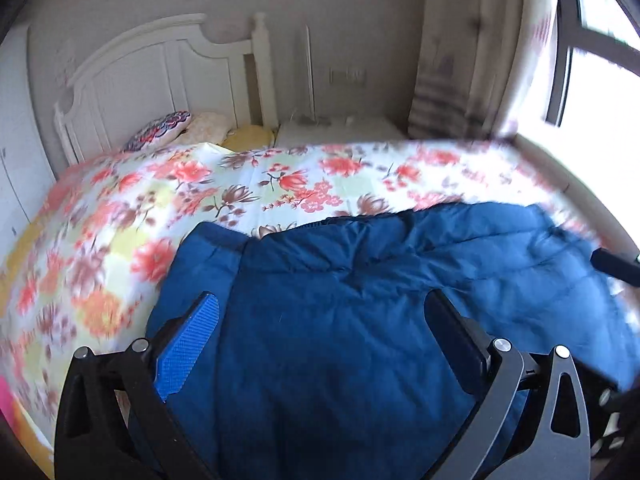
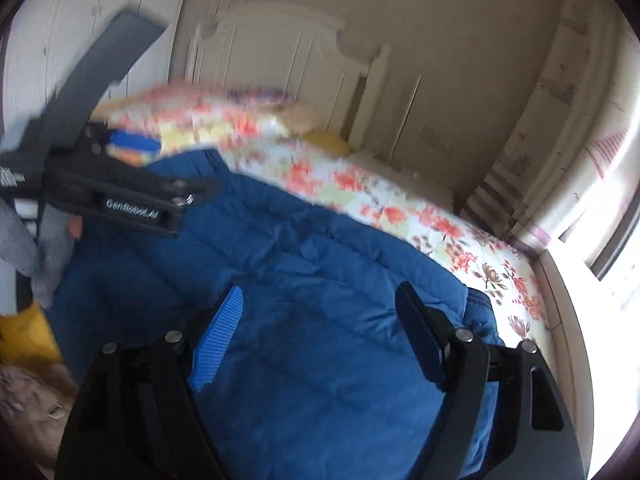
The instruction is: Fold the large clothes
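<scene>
Both your left gripper [image 1: 320, 312] and right gripper [image 2: 320, 304] have jaws wide open, holding nothing, so the puffy coat [image 1: 360, 280] may slip off the bed [image 1: 280, 176] edge.

"GenRobot.AI" printed on left gripper [image 2: 132, 184] body.

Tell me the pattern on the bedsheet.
Red-pink and brown flowers on the white bedsheet, clearest in the left wrist view.

Jacket [image 1: 360, 300] lies on the bedspread [image 1: 280, 176] — pillows [image 1: 160, 132] behind, against the headboard [image 1: 160, 60].
</scene>
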### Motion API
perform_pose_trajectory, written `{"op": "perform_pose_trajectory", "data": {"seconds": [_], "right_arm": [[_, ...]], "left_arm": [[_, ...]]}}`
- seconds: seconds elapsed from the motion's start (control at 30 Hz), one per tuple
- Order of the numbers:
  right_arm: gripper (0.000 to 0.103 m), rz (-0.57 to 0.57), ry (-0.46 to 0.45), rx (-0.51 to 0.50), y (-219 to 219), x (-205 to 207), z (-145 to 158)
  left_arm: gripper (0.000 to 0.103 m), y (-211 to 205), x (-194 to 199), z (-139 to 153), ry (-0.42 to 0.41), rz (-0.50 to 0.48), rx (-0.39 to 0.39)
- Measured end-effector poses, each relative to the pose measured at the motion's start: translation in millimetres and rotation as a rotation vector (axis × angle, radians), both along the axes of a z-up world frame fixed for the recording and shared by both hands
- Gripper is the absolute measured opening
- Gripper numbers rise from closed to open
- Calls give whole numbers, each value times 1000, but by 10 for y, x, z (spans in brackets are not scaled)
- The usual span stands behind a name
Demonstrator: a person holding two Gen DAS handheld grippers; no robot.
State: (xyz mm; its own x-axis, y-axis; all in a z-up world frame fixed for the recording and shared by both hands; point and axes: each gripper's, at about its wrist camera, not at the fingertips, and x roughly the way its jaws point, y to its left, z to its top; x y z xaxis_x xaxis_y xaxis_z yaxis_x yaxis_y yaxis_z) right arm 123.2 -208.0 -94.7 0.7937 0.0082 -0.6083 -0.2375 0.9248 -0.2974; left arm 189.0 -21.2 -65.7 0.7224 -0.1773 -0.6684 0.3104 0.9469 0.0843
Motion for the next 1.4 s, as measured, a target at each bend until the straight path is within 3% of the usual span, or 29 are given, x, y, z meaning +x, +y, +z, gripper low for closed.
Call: {"op": "perform_pose_trajectory", "data": {"seconds": [0.07,0.1,0.13,0.2,0.53,0.7,0.83,0.93,1.03,1.13,1.2,1.27,1.33,1.4], "right_arm": [[86,-16,89,-22,-47,181,-219],[90,-15,120,46,-141,277,-352],[90,-13,128,131,-258,303,-410],[91,-7,141,212,-359,339,-445],[91,-12,122,187,-331,314,-512],[91,-18,149,211,-400,263,-404],[92,-103,58,156,-598,-42,-175],[94,-184,94,191,-980,-125,-321],[95,-140,86,335,-1241,-152,-479],[95,-164,148,235,-1119,-70,-420],[90,-182,181,207,-1078,-26,-296],[90,-176,124,157,-1005,-27,-91],[87,-145,53,120,-896,32,148],[68,-119,-3,101,-773,209,320]], "left_arm": [[99,-112,214,-272,89,-15,33],[99,-118,294,-420,133,-20,20],[99,-84,333,-492,138,-23,-26],[99,-53,342,-510,139,-20,-43],[99,-62,283,-565,135,-25,-41],[99,-66,298,-569,140,-26,-40],[99,-67,304,-575,144,-27,-40],[99,-69,303,-577,145,-27,-42],[99,-79,305,-577,144,-25,-42],[99,-78,318,-575,156,-28,-34],[99,-38,356,-506,207,-53,-45],[99,28,401,-384,244,-79,-80],[99,110,465,-175,204,-67,-92],[99,178,559,-5,147,-24,-74]]}}
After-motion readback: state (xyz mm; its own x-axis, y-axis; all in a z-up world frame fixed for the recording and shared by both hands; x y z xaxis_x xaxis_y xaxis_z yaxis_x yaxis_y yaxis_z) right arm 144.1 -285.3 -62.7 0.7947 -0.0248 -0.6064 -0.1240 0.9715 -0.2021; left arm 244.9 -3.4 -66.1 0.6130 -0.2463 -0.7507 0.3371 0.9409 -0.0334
